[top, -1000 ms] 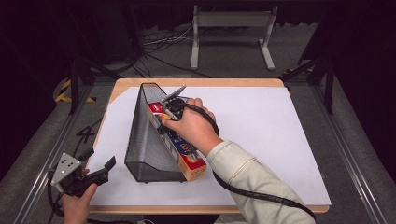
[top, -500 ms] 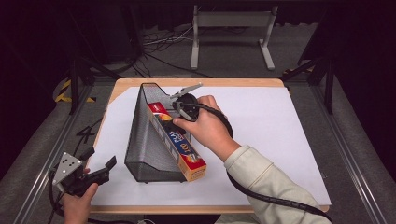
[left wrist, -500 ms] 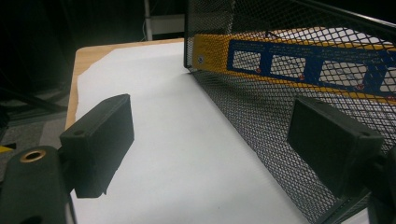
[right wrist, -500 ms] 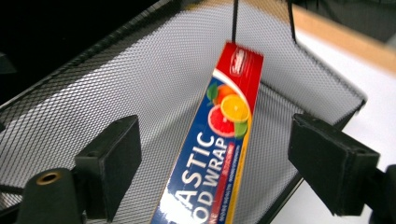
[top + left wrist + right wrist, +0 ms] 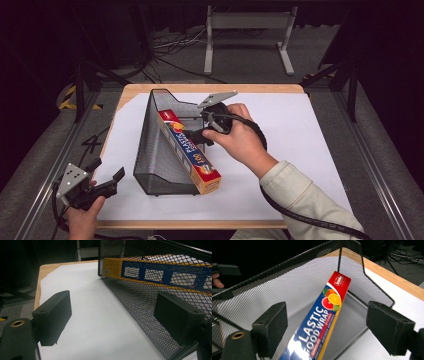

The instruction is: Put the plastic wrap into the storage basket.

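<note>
A black mesh file holder (image 5: 155, 150) lies on its side on the white sheet, open side to the right. A long blue plastic food wrap box (image 5: 190, 150) leans inside it, its red end toward the far side and its near end sticking out at the front. My right gripper (image 5: 198, 136) hovers open just right of the box's middle. In the right gripper view, the box (image 5: 322, 317) lies beyond the jaws without touching the pads. My left gripper (image 5: 106, 170) is open at the table's near left corner, its pads (image 5: 53, 315) empty and aimed at the mesh wall (image 5: 140, 305).
A white sheet (image 5: 300, 140) covers the wooden table (image 5: 280, 88). A metal stand (image 5: 247, 22) and cables lie on the floor behind. Aluminium rails (image 5: 45, 180) run along both sides of the table. A cable trails from the right hand past the sleeve (image 5: 310, 205).
My right hand has drawn back to the right and slightly up, off the box, which stays in the holder. The left hand has not moved.
</note>
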Demonstrator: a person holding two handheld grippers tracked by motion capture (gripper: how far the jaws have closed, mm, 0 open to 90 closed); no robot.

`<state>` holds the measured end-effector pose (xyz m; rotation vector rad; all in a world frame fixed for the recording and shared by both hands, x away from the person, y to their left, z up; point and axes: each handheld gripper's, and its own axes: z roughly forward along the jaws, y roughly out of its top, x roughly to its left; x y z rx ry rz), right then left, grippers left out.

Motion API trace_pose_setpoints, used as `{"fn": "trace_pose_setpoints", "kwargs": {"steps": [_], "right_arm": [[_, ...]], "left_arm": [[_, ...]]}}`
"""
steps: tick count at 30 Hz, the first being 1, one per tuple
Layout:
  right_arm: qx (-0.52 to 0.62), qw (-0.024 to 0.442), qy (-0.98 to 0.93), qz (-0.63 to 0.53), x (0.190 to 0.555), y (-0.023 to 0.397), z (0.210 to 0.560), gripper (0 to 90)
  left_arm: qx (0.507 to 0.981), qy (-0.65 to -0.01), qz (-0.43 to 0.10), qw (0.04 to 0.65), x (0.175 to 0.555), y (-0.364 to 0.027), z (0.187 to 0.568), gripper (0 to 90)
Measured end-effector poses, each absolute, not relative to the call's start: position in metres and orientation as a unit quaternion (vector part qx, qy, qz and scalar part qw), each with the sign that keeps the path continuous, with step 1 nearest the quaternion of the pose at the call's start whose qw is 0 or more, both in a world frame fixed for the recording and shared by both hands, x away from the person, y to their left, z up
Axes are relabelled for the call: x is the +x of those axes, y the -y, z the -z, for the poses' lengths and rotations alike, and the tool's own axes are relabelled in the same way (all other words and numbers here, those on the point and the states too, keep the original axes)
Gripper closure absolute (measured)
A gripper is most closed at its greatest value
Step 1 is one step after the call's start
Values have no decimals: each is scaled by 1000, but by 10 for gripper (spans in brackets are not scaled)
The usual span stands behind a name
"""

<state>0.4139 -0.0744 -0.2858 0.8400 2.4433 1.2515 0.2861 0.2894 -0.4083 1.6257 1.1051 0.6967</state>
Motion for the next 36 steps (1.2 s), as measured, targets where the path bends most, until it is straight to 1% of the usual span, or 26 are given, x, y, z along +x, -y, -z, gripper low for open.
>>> {"fn": "trace_pose_setpoints", "kwargs": {"steps": [12, 14, 16, 25, 32, 34, 36], "right_arm": [[299, 149, -833, -441, 405, 134, 277, 176], [301, 149, -831, -443, 405, 138, 277, 176], [300, 150, -830, -446, 403, 151, 275, 176], [304, 162, -822, -453, 399, 186, 274, 176], [306, 173, -820, -452, 395, 221, 277, 176], [311, 172, -816, -455, 392, 230, 280, 157], [313, 173, -812, -461, 390, 240, 284, 156]], "left_arm": [[677, -456, -287, 502, 287, -289, 408, 156], [676, -457, -287, 502, 287, -288, 408, 156], [676, -458, -287, 501, 287, -289, 409, 156], [675, -460, -285, 502, 287, -289, 409, 156], [676, -461, -284, 500, 288, -289, 411, 148], [677, -460, -284, 500, 289, -288, 411, 142], [677, -461, -284, 498, 288, -287, 411, 134]]}}
